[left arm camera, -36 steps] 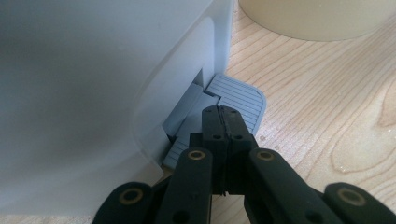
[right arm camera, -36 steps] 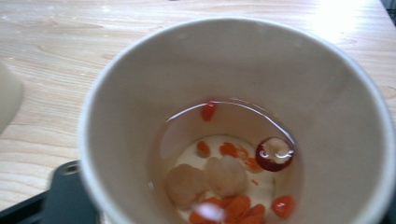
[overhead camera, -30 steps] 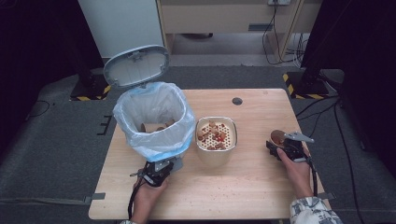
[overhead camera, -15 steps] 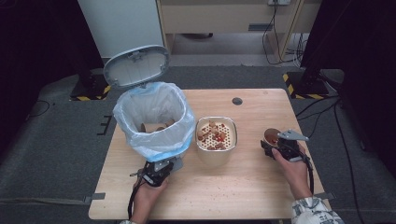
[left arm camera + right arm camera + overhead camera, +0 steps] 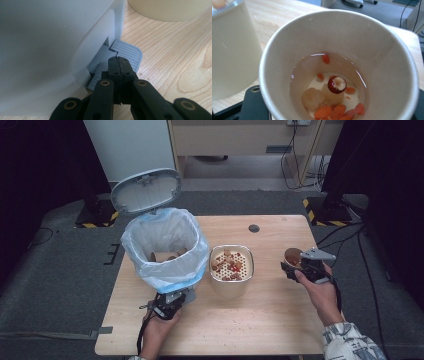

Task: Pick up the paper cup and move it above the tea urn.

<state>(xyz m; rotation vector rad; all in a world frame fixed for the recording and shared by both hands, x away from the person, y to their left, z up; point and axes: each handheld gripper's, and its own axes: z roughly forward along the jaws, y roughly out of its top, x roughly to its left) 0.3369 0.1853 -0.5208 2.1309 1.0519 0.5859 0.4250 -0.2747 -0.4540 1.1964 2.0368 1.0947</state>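
Near the front edge of the table (image 5: 260,330), left of centre, the left gripper (image 5: 172,301) is held with its jaws fully together and nothing between them; their tips are pressed down on the grey ribbed pedal (image 5: 126,51) at the foot of the bin (image 5: 165,247). The bin's lid (image 5: 146,190) is tipped up and open behind it, so the way in is judged to be clear.

Towards the right edge, about halfway back, a paper cup (image 5: 293,256) is gripped by the right gripper (image 5: 295,267), whose jaws are nearly closed on the cup's wall. The cup is carried upright above the table. In the right gripper view, a shallow pool of liquid is seen in its bottom, together with a red date (image 5: 336,84), orange berries and pale slices.

Between the two hands, near the middle of the table, a cream container with a strainer insert (image 5: 231,265) is stood, and solids of the same kind are already collected in it. Farther back on the left, brown paper cups (image 5: 161,256) are seen inside the bin's blue-rimmed liner.

The work is judged to be well along: earlier cups appear emptied and thrown away. What is left for this cup is the pouring through the strainer and the drop into the bin.
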